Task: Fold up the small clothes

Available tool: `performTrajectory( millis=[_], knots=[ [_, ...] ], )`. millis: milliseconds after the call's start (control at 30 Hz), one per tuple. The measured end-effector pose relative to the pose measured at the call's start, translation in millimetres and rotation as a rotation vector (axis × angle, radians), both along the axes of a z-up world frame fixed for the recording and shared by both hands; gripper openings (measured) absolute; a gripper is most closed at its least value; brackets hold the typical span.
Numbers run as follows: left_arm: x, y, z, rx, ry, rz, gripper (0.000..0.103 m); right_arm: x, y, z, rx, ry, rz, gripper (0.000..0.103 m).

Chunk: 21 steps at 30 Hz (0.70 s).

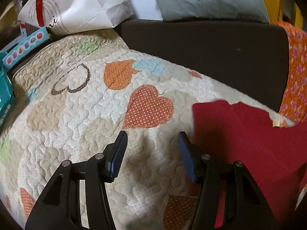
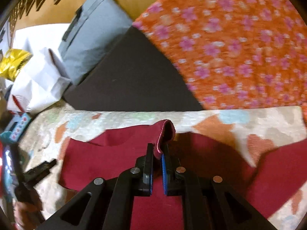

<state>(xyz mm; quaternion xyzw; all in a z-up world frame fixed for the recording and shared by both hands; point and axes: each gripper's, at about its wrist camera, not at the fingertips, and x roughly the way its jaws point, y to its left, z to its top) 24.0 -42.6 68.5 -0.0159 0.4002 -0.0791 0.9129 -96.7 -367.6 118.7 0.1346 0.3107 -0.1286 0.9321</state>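
The right gripper [image 2: 157, 149] has its jaws clamped on a lifted edge of the red garment [image 2: 107, 159], which lies on the heart-patterned quilt [image 1: 80, 118]. The left gripper [image 1: 152, 140] hovers beside it, jaws apart.

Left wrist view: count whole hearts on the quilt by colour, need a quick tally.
Orange dotted hearts: 2 (second)
Brown outline heart: 1
Total: 3 whole hearts on the quilt; cut-off patches at the frame edge not counted.

Heart-patterned quilt [image 1: 80, 118] (cream, quilted) carries a red garment [image 1: 239, 134]
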Motion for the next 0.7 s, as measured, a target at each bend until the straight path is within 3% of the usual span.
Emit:
performTrajectory(
  millis=[100,300,467,567,700],
  knots=[
    [-3,-8,-2,0.005,0.003,-0.02,0.054,-17,-21,-9,-0.072,0.053,-0.109,0.006],
    [-14,-37,-6,0.043,-0.02,-0.111,0.054,-34,-57,-53,0.041,0.138,-0.186,0.006],
    [-23,-56,-9,0.06,-0.03,-0.184,0.054,-29,-63,-68,0.032,0.193,-0.186,0.006],
    [-22,-66,-17,0.098,-0.022,-0.202,0.054,-36,-64,-57,0.013,0.204,-0.2,0.008],
    [-22,-78,-22,0.14,-0.028,-0.218,0.054,-48,-55,-22,-0.007,0.115,-0.194,0.015]
  ],
)
